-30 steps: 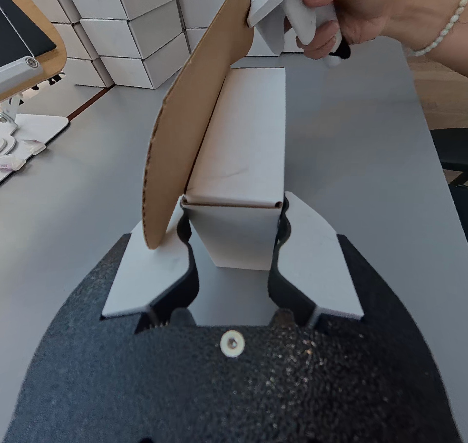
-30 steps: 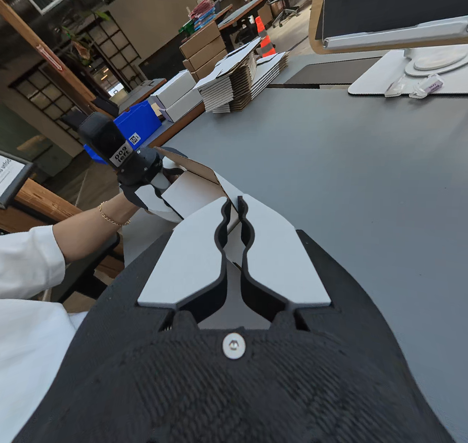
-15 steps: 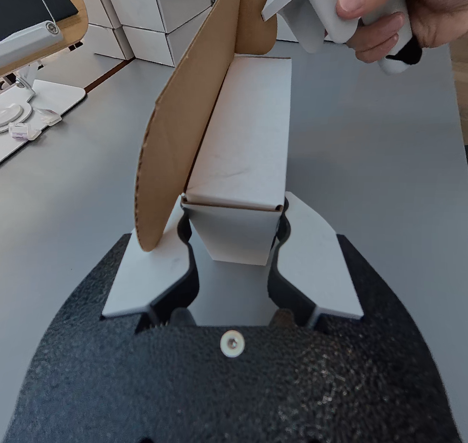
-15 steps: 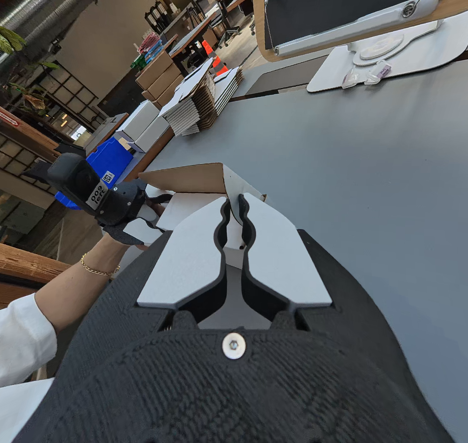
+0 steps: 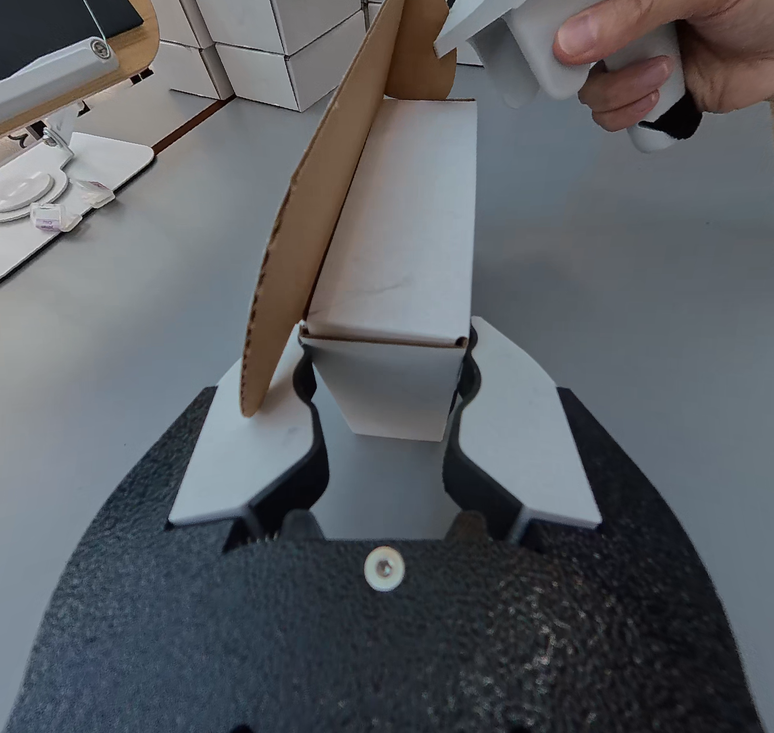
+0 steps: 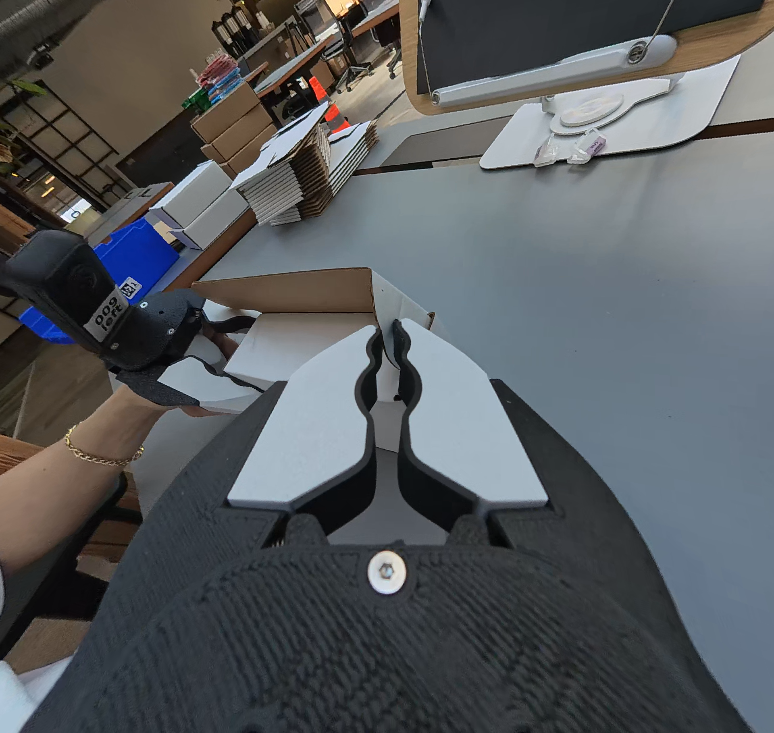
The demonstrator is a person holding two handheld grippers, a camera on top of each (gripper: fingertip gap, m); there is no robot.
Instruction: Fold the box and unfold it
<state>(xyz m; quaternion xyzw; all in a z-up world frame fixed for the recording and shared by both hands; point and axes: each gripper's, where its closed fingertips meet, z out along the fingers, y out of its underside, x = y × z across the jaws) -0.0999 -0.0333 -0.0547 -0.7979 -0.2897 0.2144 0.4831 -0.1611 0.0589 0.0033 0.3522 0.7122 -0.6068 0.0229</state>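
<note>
A long white cardboard box (image 5: 398, 219) lies on the grey table (image 5: 125, 336). Its brown-lined lid (image 5: 318, 210) stands up along the left side. My left gripper (image 5: 386, 336) is shut on the box's near end. My right gripper (image 5: 444, 43), held by a hand, pinches the lid's rounded end flap (image 5: 419, 55) at the far end. In the right wrist view my right gripper (image 6: 388, 325) is shut on that thin flap (image 6: 387, 294). There the box (image 6: 301, 336) lies to the left, with my left gripper (image 6: 247, 355) clamped on its other end.
Folded white boxes (image 5: 272, 22) are stacked at the table's far end. A monitor on a white stand (image 5: 54, 168) stands at the left. In the right wrist view a pile of flat box blanks (image 6: 301, 177) and a blue bin (image 6: 134, 252) lie beyond the box.
My right gripper has moved lower and nearer, bending the lid's end flap in across the far end of the box. The lid stands more upright. My left gripper keeps its hold.
</note>
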